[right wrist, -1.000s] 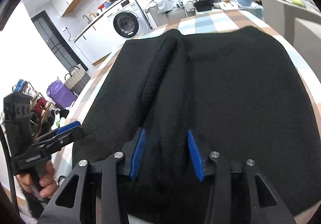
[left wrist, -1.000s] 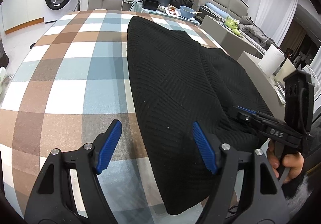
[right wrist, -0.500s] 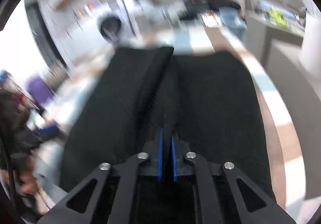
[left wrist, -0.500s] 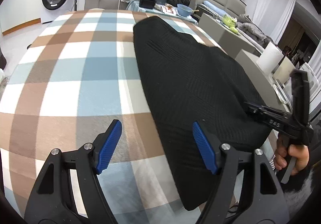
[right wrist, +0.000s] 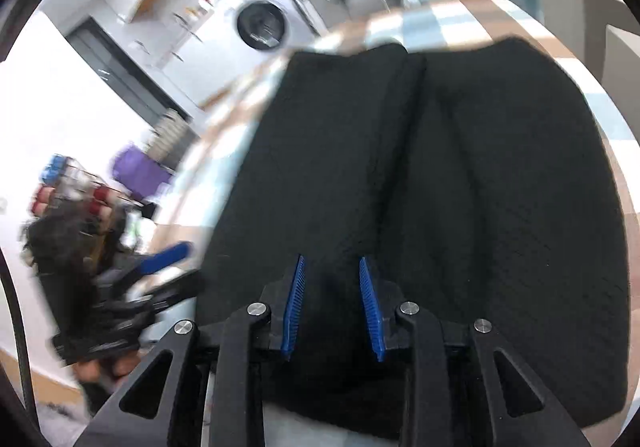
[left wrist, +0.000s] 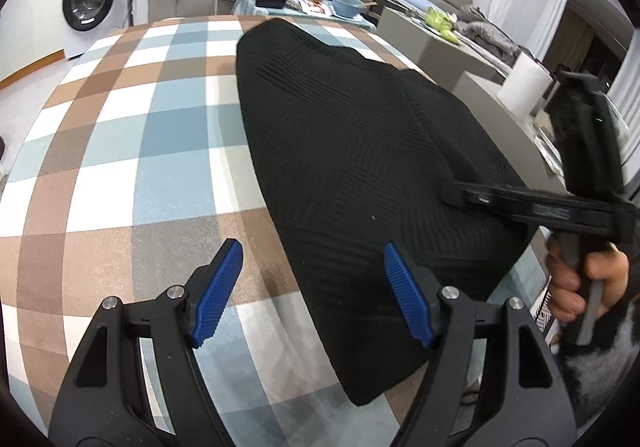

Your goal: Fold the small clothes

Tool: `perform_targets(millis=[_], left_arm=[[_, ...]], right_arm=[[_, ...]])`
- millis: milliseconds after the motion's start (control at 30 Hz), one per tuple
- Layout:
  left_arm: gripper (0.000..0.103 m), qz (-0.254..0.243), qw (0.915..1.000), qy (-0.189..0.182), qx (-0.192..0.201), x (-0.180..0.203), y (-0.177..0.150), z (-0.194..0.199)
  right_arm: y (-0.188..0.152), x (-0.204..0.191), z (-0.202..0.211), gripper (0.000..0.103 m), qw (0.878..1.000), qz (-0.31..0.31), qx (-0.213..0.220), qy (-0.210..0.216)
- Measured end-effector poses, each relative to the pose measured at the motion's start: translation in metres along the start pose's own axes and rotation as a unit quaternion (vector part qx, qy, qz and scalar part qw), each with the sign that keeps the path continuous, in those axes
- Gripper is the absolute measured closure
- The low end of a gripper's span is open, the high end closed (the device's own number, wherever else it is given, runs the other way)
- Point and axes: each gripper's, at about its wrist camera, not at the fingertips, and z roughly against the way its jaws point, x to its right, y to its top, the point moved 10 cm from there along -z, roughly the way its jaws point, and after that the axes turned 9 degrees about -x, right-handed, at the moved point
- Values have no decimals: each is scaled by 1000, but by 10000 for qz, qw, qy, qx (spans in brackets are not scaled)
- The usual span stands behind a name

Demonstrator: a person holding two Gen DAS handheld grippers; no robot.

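While the black knit garment point(left wrist: 352, 151) lies spread lengthwise on the checked worktop point(left wrist: 132, 135), we keep both tools at its near end, because that is where the next fold has to start. The garment sits toward the right side of the cloth-covered surface, its far end pointing at the sofa and its near hem reaching almost to the worktop edge. A long ridge runs down its middle, which suggests one side is already laid over the other.

Our left hand-held gripper point(left wrist: 316, 291) hovers with its blue pads wide apart, one over bare checks and one over the garment's left edge, nothing between them. We judge it waits there so it can come down on that edge once the other side is ready.

Our right hand-held gripper point(right wrist: 331, 303) sits low over the near hem, just by the ridge. Its jaws stand narrow and are opening at this moment; dark knit lies between the pads, yet a gap shows on both sides, so we read it as not pinched. In the left view the same tool point(left wrist: 520, 203) reaches in from the right, nose against the fabric, with a hand point(left wrist: 580, 279) around its handle.

We think the gap is being reset to take a thicker bite of the doubled cloth. The knit looks soft and heavy, so a shallow pinch could slip.
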Motion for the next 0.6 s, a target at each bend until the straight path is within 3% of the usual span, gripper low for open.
perform_targets(millis=[100, 167, 233, 300, 367, 400, 433, 467, 533, 600], left_arm=[[32, -145, 9999, -62, -47, 7, -4, 0], [32, -191, 9998, -83, -62, 10, -5, 0], [32, -228, 9997, -81, -51, 12, -5, 1], [32, -220, 9997, -123, -58, 12, -4, 0], [32, -266, 9995, -127, -92, 14, -5, -2], [32, -288, 9995, -101, -100, 15, -6, -3], [32, -308, 9994, -60, -128, 14, -7, -4], [32, -321, 9994, -32, -152, 14, -8, -4], [32, -314, 9993, -52, -171, 14, -10, -4], [32, -292, 9994, -69, -176, 12, -10, -5]], right_arm=[[9, -12, 12, 93, 9989, 129, 359, 283], [13, -25, 38, 94, 9924, 272, 875, 818], [18, -25, 60, 94, 9892, 321, 1195, 789], [20, -13, 55, 94, 9927, 257, 1104, 411], [17, 10, 36, 91, 9963, 111, 828, -223], [13, 16, 29, 89, 9974, 41, 655, -281], [7, 20, 23, 88, 9988, -35, 454, -184], [-1, 19, 21, 88, 9992, -79, 326, 198], [-20, 14, 28, 82, 9963, -53, 181, 840], [-38, 12, 38, 71, 9934, 109, 163, 1127]])
